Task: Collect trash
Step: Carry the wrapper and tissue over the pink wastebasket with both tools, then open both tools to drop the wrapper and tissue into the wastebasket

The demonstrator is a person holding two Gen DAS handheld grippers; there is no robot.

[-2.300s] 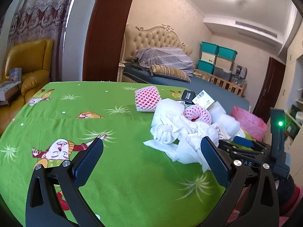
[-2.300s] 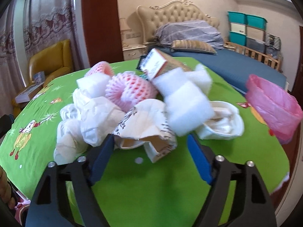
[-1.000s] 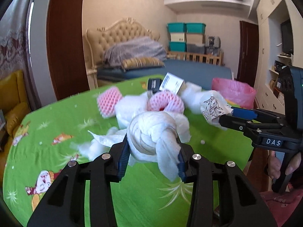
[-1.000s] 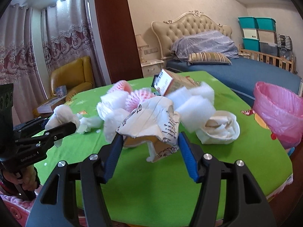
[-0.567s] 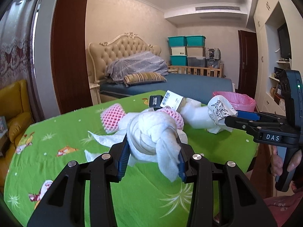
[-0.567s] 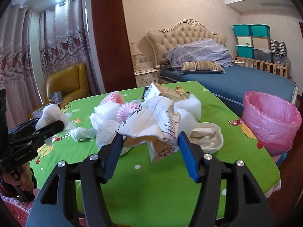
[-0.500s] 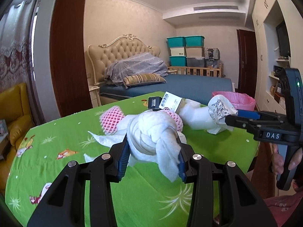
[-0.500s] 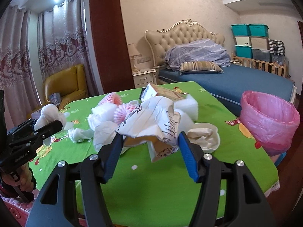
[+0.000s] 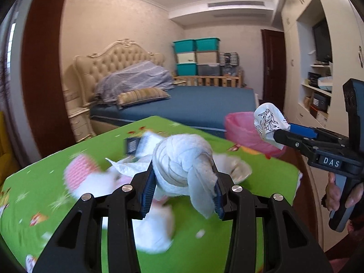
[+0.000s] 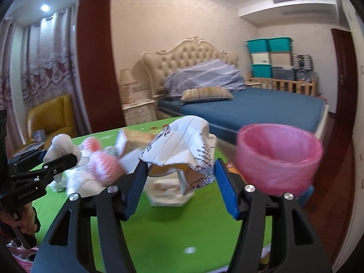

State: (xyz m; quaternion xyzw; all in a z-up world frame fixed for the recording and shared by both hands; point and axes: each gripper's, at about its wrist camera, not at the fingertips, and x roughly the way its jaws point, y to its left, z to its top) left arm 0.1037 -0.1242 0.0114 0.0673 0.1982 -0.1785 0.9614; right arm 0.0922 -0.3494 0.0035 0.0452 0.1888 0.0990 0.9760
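Note:
My left gripper (image 9: 182, 186) is shut on a knotted white tissue wad (image 9: 182, 159), held above the green table (image 9: 250, 182). My right gripper (image 10: 179, 182) is shut on a crumpled printed paper wrapper (image 10: 182, 145), lifted off the table. The pink-lined trash bin (image 10: 277, 157) stands just right of the right gripper, past the table's edge. In the left wrist view the right gripper (image 9: 279, 134) with its wrapper (image 9: 268, 122) hangs in front of the bin (image 9: 241, 129). More trash stays on the table: pink foam nets (image 10: 104, 163), white tissues (image 9: 154, 229), a small box (image 10: 132, 145).
A blue bed (image 10: 250, 107) with a tufted headboard lies behind the table. A yellow armchair (image 10: 50, 116) stands at the left. Teal storage boxes (image 9: 195, 54) are stacked at the back wall. A hand (image 9: 341, 193) grips the right tool's handle.
Both grippers have swung right toward the pink bin and risen a little, each keeping its piece of trash. The bin now looms much closer in the right wrist view.

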